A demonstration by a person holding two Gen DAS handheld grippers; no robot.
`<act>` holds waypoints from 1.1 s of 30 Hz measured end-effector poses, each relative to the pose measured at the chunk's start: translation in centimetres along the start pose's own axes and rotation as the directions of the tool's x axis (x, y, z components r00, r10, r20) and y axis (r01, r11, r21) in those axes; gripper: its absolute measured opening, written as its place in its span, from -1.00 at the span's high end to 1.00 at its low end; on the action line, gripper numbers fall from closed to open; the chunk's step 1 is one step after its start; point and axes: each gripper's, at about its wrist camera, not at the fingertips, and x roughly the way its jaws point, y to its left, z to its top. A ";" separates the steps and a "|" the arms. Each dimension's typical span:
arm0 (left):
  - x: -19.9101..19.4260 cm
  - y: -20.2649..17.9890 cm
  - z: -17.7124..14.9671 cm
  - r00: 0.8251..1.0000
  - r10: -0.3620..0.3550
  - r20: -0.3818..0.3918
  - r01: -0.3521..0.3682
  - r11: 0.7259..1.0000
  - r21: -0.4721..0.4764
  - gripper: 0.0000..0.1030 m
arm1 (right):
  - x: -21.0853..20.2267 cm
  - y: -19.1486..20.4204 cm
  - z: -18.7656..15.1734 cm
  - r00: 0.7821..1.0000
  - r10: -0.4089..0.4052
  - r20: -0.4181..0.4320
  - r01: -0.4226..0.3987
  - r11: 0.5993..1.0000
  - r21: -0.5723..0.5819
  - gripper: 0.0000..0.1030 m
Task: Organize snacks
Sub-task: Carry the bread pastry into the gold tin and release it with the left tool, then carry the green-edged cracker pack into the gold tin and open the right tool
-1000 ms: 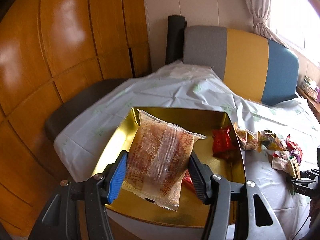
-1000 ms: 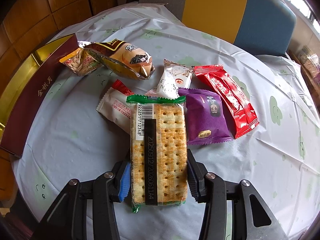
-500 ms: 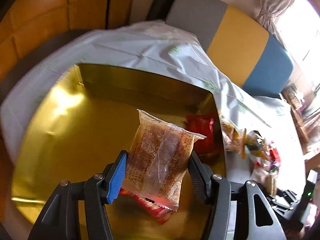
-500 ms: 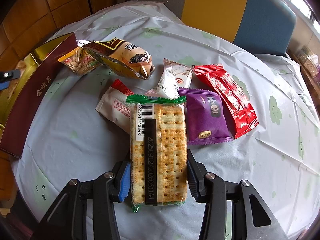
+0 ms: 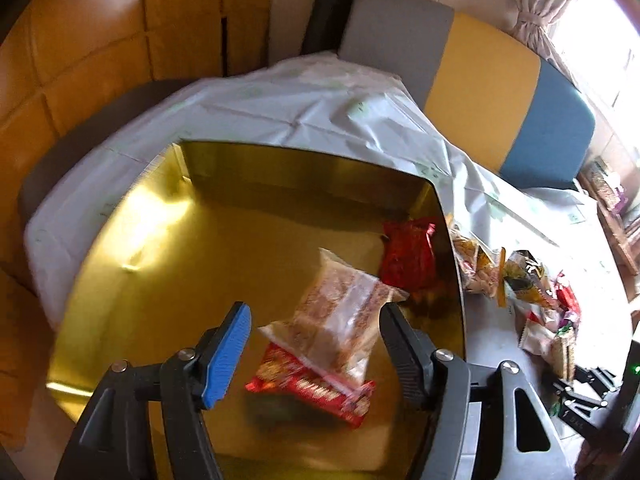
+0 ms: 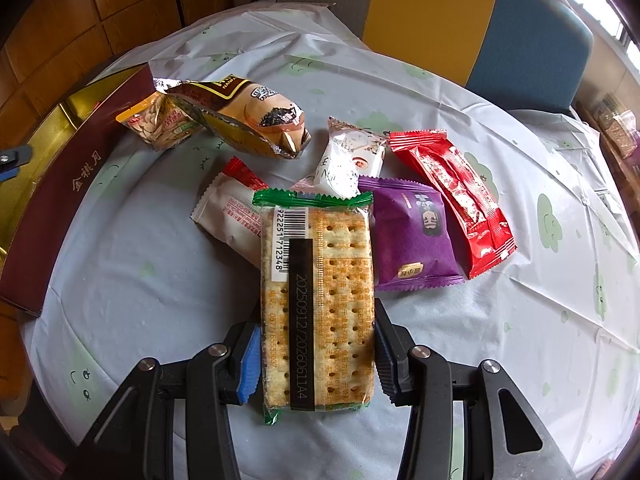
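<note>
My left gripper (image 5: 313, 312) hovers over the gold-lined box (image 5: 160, 260) and its jaws are opening. The clear packet of brown pastry (image 5: 340, 316) has left the blue pad and slumps between the fingers. It leans by the right finger and rests on a red packet (image 5: 312, 388) in the box. A second red packet (image 5: 408, 256) lies near the box's right wall. My right gripper (image 6: 316, 328) is shut on a green-edged cracker packet (image 6: 320, 280), held above the tablecloth.
Loose snacks lie on the tablecloth beyond the crackers: a purple packet (image 6: 416, 232), a long red packet (image 6: 456, 192), a white packet (image 6: 352, 160), a brown bun packet (image 6: 248, 120) and a nut packet (image 6: 160, 124). The box's dark red wall (image 6: 60, 208) runs along the left.
My left gripper sank over the box and its jaws spread. The pastry packet slipped out of the grip and tipped onto the red packet. The right gripper and crackers stayed still.
</note>
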 end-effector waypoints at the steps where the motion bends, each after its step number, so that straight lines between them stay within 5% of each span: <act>1: -0.7 0.1 -0.2 1.000 0.014 0.020 -0.014 1.000 0.004 -0.32 | 0.0 0.0 -0.1 1.000 -0.002 0.001 0.002 1.000 -0.001 0.08; 12: -6.4 1.8 -2.9 0.985 0.074 0.153 -0.082 0.995 0.050 -0.32 | -0.4 0.5 -0.7 1.000 -0.020 0.016 0.020 1.000 0.005 0.09; 27: -6.6 5.5 -5.3 0.989 0.089 0.120 -0.087 0.996 -0.023 -0.32 | -1.8 0.8 -1.7 0.999 -0.036 -0.040 0.040 0.995 0.088 0.09; 33: -6.3 6.8 -5.9 0.990 0.090 0.112 -0.084 0.995 -0.057 -0.32 | -3.7 1.9 -2.9 0.999 0.040 -0.032 -0.036 0.992 0.117 0.10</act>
